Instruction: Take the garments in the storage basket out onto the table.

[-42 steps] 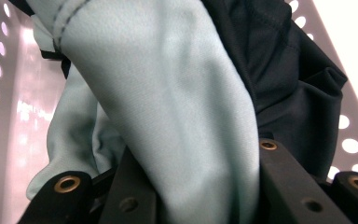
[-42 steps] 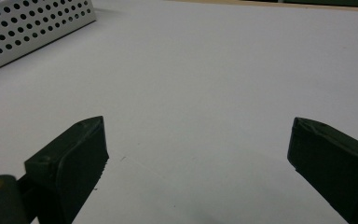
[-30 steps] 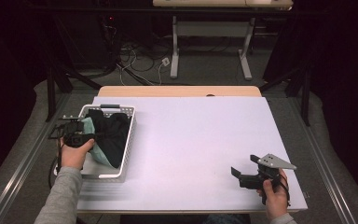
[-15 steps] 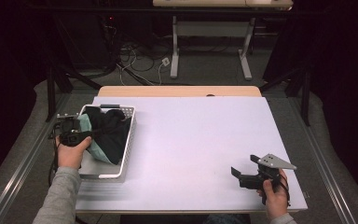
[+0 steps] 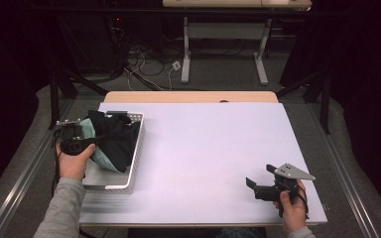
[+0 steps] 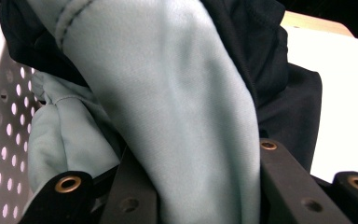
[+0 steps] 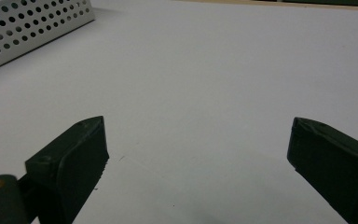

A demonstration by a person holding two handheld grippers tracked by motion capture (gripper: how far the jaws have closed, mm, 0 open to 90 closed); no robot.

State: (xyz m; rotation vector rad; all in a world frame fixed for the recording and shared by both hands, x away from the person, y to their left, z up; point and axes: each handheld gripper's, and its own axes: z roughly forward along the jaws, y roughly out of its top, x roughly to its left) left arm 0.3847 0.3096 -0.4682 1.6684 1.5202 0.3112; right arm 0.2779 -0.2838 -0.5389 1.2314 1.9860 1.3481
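1. Cloth is the business here: a pale teal garment [image 6: 177,93] tangled with a black garment [image 5: 116,139], both bunched in the white perforated basket [image 5: 124,181] at about nine o'clock on the white table [image 5: 213,148].

2. At the basket's nine o'clock edge the left gripper [image 5: 79,144] has its jaws clamped on a thick fold of the teal fabric. In the left gripper view the fold fills the gap between the two black jaws, with the black garment draped behind it and the basket's holed wall to one side.

3. Down at five o'clock, the right gripper [image 5: 258,186] rests low over bare tabletop, well apart from the basket. Its jaws stand wide apart with nothing between them, as the right gripper view makes plain.

4. Handling, as I judge it: both pieces look light, soft and limp, nothing fragile. The weave seems smooth, so a thin pinch could slide out; a bunched fold like the one now gripped should hold better.

5. Because the two garments lie wrapped together, lifting the teal one will likely drag the black one along, or snag it on the basket rim.

6. A good second hold would be a seam or hem, such as the stitched edge showing at twelve o'clock in the left gripper view, where the cloth is doubled and less apt to slip.
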